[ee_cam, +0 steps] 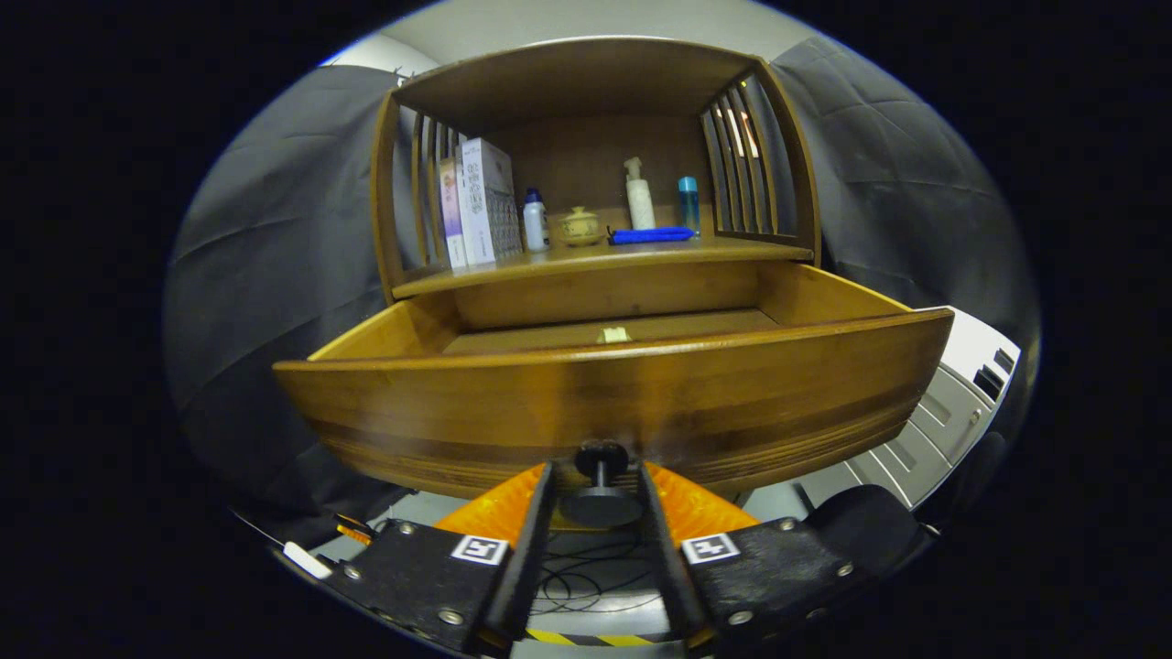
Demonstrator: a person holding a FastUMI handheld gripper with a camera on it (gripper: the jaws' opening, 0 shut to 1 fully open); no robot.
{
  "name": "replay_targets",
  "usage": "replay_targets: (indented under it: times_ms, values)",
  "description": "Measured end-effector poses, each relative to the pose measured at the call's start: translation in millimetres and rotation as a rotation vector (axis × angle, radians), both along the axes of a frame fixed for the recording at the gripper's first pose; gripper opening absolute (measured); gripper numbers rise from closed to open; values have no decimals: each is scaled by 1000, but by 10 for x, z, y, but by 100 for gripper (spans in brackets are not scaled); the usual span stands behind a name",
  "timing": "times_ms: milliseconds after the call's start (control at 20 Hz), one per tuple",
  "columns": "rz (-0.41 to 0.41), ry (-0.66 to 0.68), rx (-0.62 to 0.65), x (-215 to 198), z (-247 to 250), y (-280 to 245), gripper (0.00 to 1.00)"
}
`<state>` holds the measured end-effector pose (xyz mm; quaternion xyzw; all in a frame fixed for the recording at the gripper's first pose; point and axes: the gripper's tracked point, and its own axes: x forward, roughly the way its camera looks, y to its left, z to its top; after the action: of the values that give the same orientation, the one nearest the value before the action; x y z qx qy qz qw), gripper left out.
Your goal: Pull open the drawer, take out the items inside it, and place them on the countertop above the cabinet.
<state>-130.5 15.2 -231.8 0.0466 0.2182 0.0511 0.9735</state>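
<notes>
- The tongs (597,476) are nearest, and their two fingers (534,522) stand close on both sides of the dark round knob (600,502) of the drawer; they seem to press on its wide head, so I judge that the tongs are pinching the knob.
- Just ahead of the fingers is the wooden front of the drawer (613,403), and the drawer is already pulled far out of the cabinet (595,165).
- Beyond the front, on the drawer floor and straight ahead of the tongs, lies one small pale item (613,335); it is too small to say what it is.
- Further beyond and higher is the countertop (595,259), where the item must go.
- On it stand boxes (478,203), a small white bottle (535,221), a little jar (579,226), a pump bottle (638,194), a blue bottle (689,205) and a flat blue thing (652,235).
- To my judgement the pulling step is nearly finished.
- To do it well, the pull should stay straight and level, so the knob does not slip out.
- Then the fingers should let go of the knob, rise over the front edge and come down on the pale item from above.
- The free part of the countertop near its front edge looks a good place for it.
</notes>
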Motion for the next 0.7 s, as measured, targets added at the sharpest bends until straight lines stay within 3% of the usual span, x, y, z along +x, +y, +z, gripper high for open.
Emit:
replay_targets:
  times_ms: [200,450,700]
  values:
    - [23,-150,75,60,551,102,95]
    - [-11,-213,-38,363,1211,-70,95]
    - [-30,-146,-49,928,1497,-107,95]
